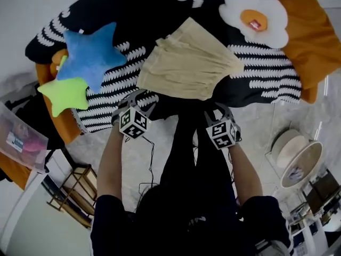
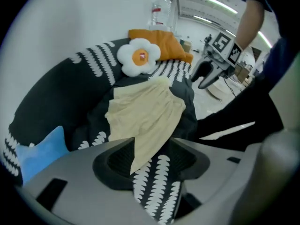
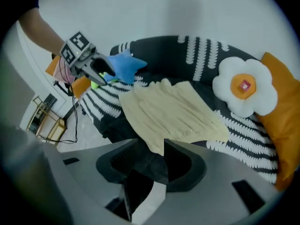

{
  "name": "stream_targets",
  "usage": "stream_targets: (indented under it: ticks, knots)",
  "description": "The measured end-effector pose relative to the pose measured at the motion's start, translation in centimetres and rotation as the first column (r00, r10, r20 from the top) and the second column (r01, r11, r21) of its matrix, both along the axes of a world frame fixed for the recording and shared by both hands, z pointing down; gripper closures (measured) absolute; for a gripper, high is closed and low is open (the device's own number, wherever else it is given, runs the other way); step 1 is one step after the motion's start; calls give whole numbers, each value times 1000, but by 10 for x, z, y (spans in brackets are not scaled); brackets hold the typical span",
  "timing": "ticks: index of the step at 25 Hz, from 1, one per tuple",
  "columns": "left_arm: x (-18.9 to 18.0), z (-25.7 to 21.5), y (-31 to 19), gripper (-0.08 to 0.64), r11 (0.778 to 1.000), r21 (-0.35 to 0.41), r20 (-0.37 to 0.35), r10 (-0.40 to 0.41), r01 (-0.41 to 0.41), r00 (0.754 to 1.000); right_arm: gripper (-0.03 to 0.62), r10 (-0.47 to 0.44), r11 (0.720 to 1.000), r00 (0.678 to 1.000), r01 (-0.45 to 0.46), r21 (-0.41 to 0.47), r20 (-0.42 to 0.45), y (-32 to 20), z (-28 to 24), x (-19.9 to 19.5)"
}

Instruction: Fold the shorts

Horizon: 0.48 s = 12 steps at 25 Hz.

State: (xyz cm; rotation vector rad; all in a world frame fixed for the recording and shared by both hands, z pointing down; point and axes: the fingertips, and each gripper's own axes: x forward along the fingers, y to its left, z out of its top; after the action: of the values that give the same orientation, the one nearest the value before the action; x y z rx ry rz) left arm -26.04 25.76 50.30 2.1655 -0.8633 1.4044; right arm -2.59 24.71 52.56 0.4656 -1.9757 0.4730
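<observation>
From the head view, the pale beige shorts [image 1: 187,64] lie spread flat on a black cover with white leaf-like stripes [image 1: 266,71], their near hem towards the person. A blue star cushion [image 1: 91,53] and a green star cushion [image 1: 64,94] lie to the left of them. A white fried-egg cushion [image 1: 256,16] lies to the upper right, against an orange cushion [image 1: 313,33]. The left gripper [image 1: 139,99] and the right gripper [image 1: 214,112] both point steeply down at the near edge of the cover, one at each lower corner of the shorts, with the person's dark trouser legs between them. In the left gripper view the jaws stand apart. A corner of the shorts hangs down into the gap over the striped cover, but the pads do not press on the cloth. The rest of the shorts runs away up the cover towards the egg cushion, and the other gripper shows at the right, beside the cover's edge. In the right gripper view the jaws are likewise spread. The pointed tip of the shorts' other near corner reaches just into the gap — lying loose, not pinched — with dark cover below it. Farther off, the left gripper shows in front of the blue star cushion, at the far corner of the shorts.
</observation>
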Motion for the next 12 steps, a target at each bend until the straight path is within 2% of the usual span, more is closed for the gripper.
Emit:
stream_targets:
  ticks: [3, 5, 7, 9, 12]
  knots:
    - [-5, 44, 10, 328, 981, -78, 47, 184, -180, 982, 422, -147, 989, 983, 148, 0, -106, 16, 48, 3]
    - [-4, 71, 17, 328, 949, -125, 62, 299, -290, 952, 414, -205, 979, 968, 205, -20, -143, 24, 75, 3]
    - [-2, 95, 22, 327, 911, -160, 73, 394, -379, 916, 407, -218, 976, 961, 217, -23, -167, 25, 97, 2]
    - [-7, 116, 22, 328, 886, -187, 92, 445, -424, 891, 398, -215, 976, 956, 216, -17, -201, 21, 118, 1]
    - [-18, 144, 20, 328, 871, -230, 113, 467, -434, 877, 385, -241, 970, 939, 243, -25, -245, 15, 146, 3]
